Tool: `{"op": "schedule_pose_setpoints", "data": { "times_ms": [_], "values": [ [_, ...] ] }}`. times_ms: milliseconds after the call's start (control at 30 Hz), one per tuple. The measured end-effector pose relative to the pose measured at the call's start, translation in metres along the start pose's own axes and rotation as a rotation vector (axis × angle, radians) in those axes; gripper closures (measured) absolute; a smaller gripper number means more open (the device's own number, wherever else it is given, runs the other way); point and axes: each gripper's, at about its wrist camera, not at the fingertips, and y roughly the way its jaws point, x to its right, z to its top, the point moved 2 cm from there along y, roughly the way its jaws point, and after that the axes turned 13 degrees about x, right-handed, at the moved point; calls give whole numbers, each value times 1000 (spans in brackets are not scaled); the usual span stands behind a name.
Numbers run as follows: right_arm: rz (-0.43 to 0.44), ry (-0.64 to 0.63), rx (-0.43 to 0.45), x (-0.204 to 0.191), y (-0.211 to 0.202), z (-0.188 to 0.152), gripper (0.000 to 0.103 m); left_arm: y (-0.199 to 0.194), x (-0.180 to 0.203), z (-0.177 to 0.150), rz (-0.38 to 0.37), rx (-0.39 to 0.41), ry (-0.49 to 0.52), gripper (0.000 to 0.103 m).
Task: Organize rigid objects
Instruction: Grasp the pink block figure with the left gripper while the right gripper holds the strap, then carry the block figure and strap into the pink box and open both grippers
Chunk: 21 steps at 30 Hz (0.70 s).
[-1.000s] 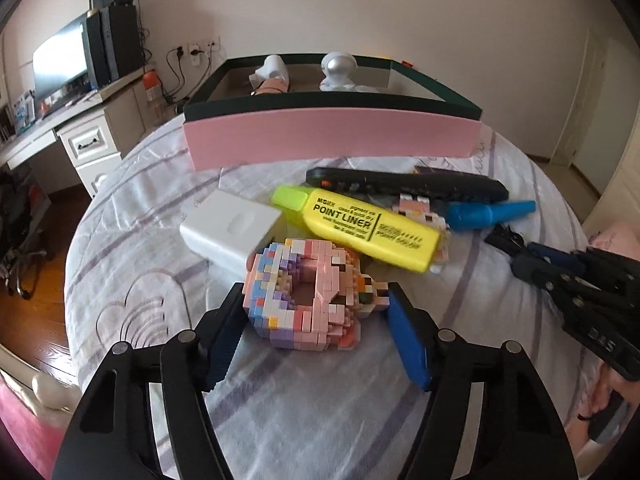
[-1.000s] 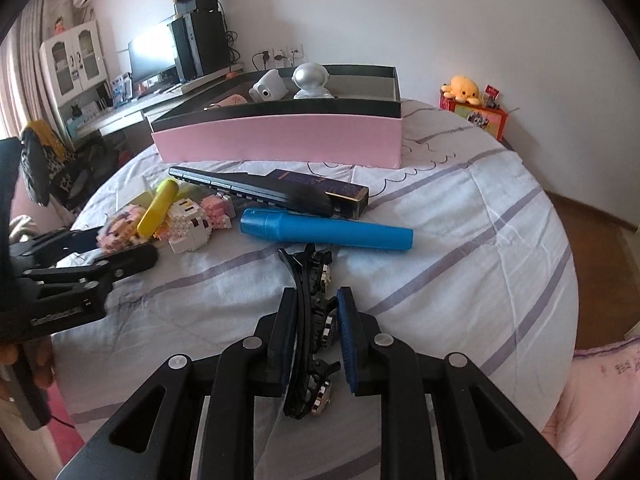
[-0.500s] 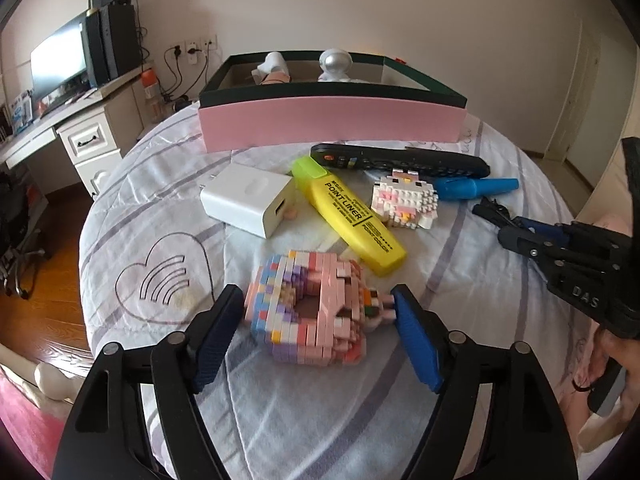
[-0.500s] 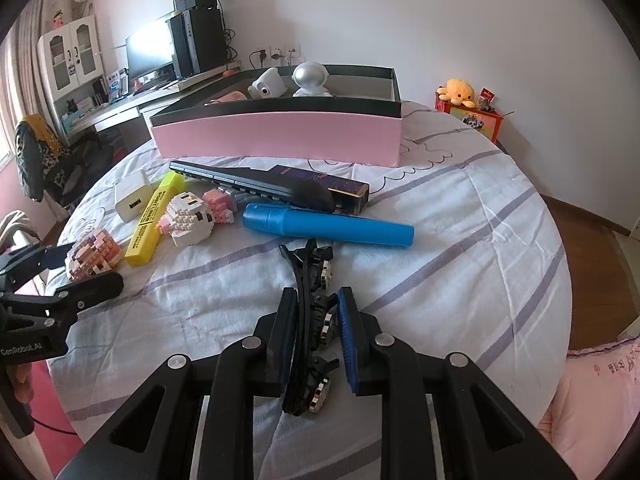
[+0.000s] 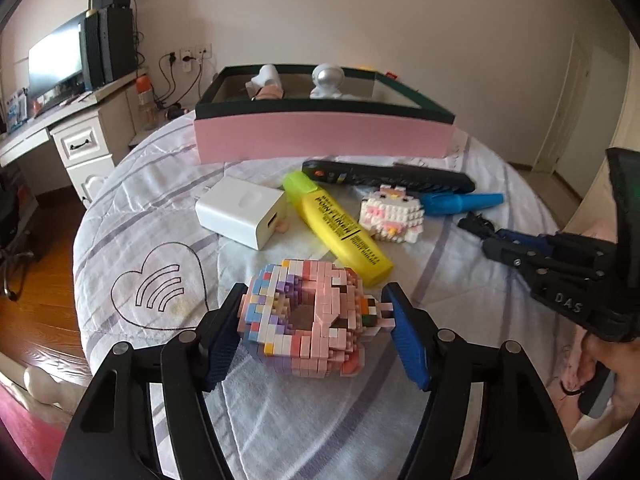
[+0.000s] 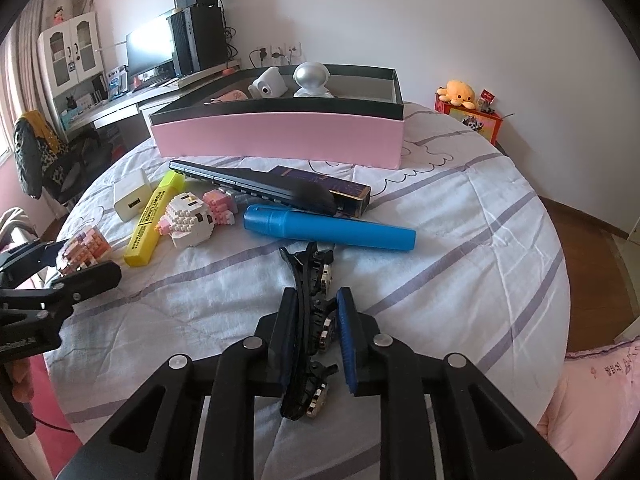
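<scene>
My left gripper (image 5: pixel 310 330) is shut on a pink brick-built donut figure (image 5: pixel 308 320), held just above the bedspread; it also shows in the right wrist view (image 6: pixel 82 250). My right gripper (image 6: pixel 316 332) is shut on a black hair clip (image 6: pixel 308 312) with metal studs, resting on the cloth. A pink box with a dark rim (image 5: pixel 320 136) stands at the back, holding a silver-headed figure (image 5: pixel 327 80) and a white camera (image 6: pixel 267 85).
On the round table lie a white charger (image 5: pixel 242 212), a yellow highlighter (image 5: pixel 338 226), a white brick figure (image 5: pixel 392 216), a blue marker (image 6: pixel 330 233), a black remote (image 6: pixel 252 186) and a dark slim box (image 6: pixel 332 190). A desk (image 5: pixel 60 120) stands left.
My left gripper has drawn back toward the near table edge with the donut figure in it, away from the charger and highlighter. The right gripper has stayed on the hair clip.
</scene>
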Motion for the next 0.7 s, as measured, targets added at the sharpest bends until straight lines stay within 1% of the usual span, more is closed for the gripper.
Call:
{"op": "schedule_pose_setpoints", "data": {
  "times_ms": [100,167,267,333,400,600,700],
  "values": [
    [36,24,12,-2,-6,3,83,-9,1,6,7,20,16,34],
    [79,47,26,-5,-11,6,83,-13,1,11,13,30,13,34],
    [85,41,55,-10,-20,11,83,-24,0,21,30,61,8,34],
    [98,41,77,-14,-27,17,83,-33,1,28,60,87,23,34],
    [105,39,106,-17,-36,25,83,-42,3,36,78,116,33,34],
    [124,24,196,-24,-60,53,83,-77,6,67,162,239,48,34],
    [148,17,226,-28,-66,64,83,-91,6,78,180,280,59,34]
  ]
}}
